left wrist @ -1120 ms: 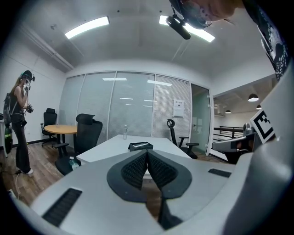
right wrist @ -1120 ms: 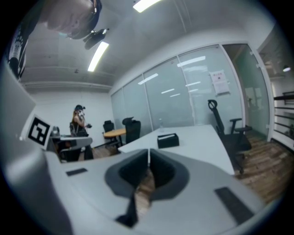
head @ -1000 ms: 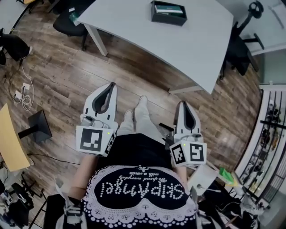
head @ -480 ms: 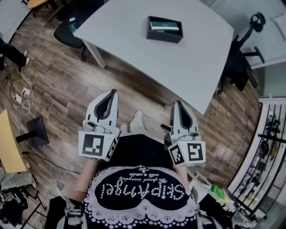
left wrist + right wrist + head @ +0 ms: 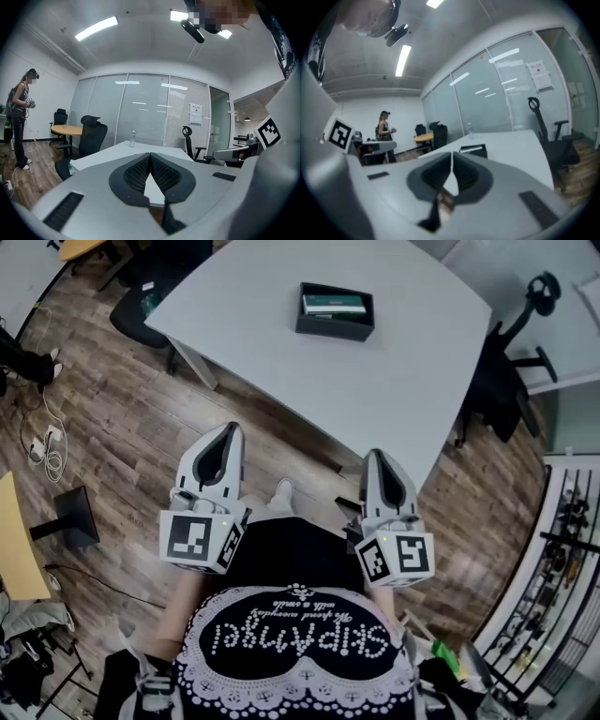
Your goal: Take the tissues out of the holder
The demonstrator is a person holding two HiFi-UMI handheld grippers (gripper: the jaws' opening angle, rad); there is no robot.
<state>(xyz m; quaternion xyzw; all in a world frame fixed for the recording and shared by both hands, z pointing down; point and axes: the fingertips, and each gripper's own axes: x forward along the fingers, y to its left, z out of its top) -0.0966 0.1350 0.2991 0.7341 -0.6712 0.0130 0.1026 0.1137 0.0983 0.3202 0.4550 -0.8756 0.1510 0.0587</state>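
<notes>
Matt holder [image 5: 333, 330]; smooth table [image 5: 403, 381]; wood-grain floor [image 5: 122, 427]

In the head view the tissues [image 5: 334, 305] show only as a pale-and-green strip inside the holder [image 5: 334, 331] — any print on them is too small to read. The surface [image 5: 394, 381] is cut off by the top edge. Both hands are hidden under the marker cubes of the left gripper [image 5: 229, 429] and right gripper [image 5: 376, 457]. In the left gripper view that gripper's own body hides the holder and the near surface, and a far bottle [image 5: 133, 138] is too small to tell its contents. In the right gripper view the holder's base is hidden behind the gripper and what lies in it is blurred. The rack [image 5: 562, 559] at right is cut off by the edge — its items are too small to name.
</notes>
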